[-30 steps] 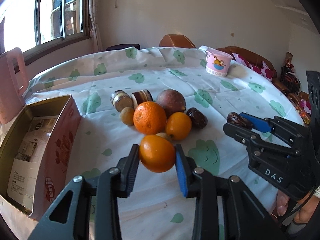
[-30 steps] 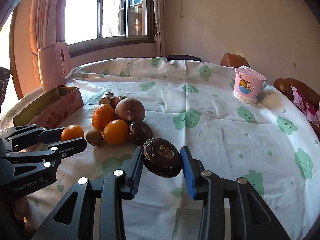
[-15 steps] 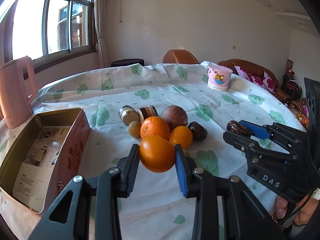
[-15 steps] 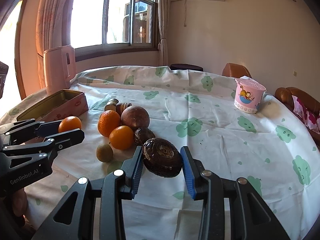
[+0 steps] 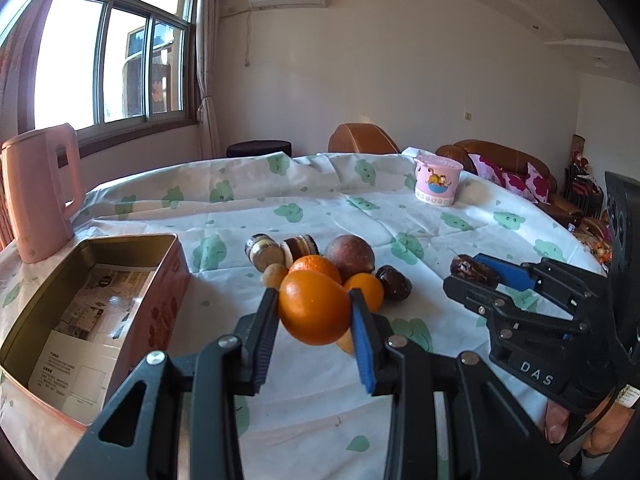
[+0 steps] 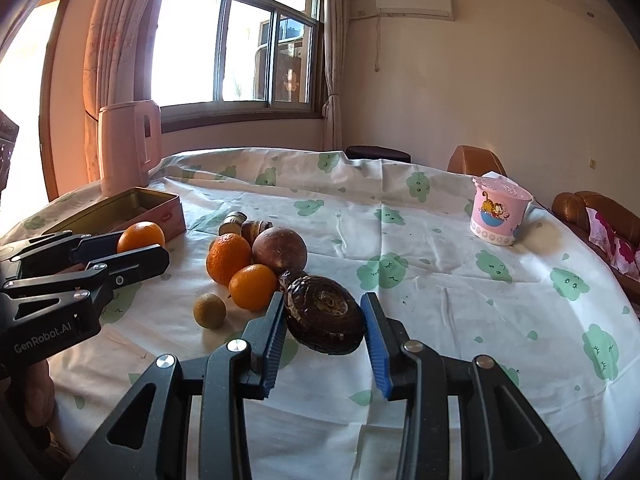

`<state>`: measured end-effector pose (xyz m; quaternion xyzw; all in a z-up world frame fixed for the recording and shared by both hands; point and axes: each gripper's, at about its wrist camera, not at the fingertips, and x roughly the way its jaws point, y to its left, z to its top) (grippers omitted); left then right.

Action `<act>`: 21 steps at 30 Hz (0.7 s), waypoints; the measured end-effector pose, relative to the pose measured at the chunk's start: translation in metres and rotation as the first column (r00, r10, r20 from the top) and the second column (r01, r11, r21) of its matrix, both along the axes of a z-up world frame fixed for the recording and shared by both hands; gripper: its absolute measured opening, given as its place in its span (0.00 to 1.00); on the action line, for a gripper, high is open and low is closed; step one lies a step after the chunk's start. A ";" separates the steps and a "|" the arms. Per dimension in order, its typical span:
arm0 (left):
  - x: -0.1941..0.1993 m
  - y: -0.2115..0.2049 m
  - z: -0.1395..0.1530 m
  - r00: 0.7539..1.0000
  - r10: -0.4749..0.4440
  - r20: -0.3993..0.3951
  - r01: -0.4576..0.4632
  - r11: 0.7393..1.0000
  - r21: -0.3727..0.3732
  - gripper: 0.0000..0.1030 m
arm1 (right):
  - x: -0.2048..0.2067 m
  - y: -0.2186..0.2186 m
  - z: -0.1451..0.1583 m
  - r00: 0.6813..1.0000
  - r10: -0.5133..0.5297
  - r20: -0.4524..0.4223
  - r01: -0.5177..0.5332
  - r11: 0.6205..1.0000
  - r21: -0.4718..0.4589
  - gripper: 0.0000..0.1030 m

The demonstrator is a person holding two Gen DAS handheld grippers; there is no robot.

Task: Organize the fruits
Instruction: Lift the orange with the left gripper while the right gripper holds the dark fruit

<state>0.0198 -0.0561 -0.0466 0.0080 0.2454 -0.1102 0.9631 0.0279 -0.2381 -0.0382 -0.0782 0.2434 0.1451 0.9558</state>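
The left gripper (image 5: 314, 312) has lifted its orange (image 5: 314, 307) higher above the table.

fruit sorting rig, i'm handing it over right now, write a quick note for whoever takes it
Left claw: shut on an orange, held above the cloth.
Right claw: shut on a dark wrinkled fruit, also lifted.
Pile mid-table: two oranges, a reddish-brown round fruit, another dark fruit, a small tan fruit and two brown pieces behind.
Open tin on the left holds only paper, no fruit.
Done: two fruits picked up. Left: place both, probably in the tin, then the pile.
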 end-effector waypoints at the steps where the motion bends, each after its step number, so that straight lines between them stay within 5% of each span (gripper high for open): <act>1: 0.000 0.000 0.000 1.000 0.000 0.002 0.000 1.000 -0.002 0.35 | -0.001 0.000 0.000 1.000 0.002 0.003 -0.002 1.000 -0.001 0.38; 21: -0.010 0.001 0.005 0.997 0.010 0.077 -0.009 1.000 -0.007 0.35 | -0.010 -0.001 0.003 0.997 0.019 0.074 -0.020 1.000 0.014 0.38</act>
